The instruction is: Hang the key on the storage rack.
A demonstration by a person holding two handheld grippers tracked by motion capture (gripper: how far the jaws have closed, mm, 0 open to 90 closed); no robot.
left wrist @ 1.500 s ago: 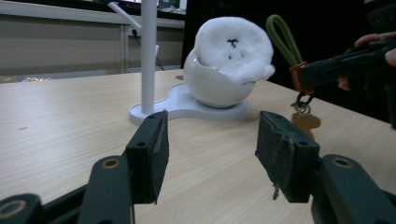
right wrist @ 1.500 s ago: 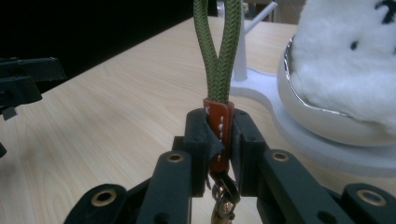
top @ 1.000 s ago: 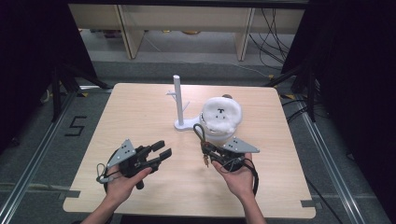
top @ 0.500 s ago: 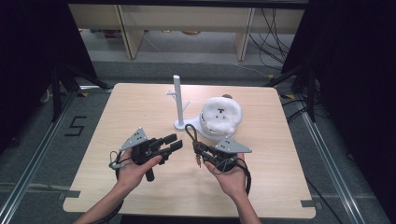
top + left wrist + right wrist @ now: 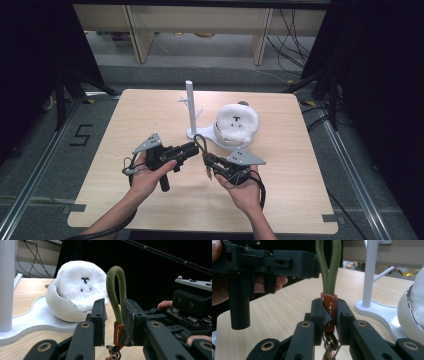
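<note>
your right gripper point(image 5: 329, 315) is clamped on the strap's brown tab point(image 5: 328, 305). your left gripper point(image 5: 113, 315) has been closing around the green loop point(image 5: 114, 290), not yet pinching it.

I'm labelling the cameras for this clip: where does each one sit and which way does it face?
High view: above the table's near side, looking forward and down; both forearms, left tool, right tool.
Left gripper view: on the left tool, facing the green loop and plush; own jaws.
Right gripper view: on the right tool, clamping the loop's brown tab.
Shared: loop, white stand.
</note>
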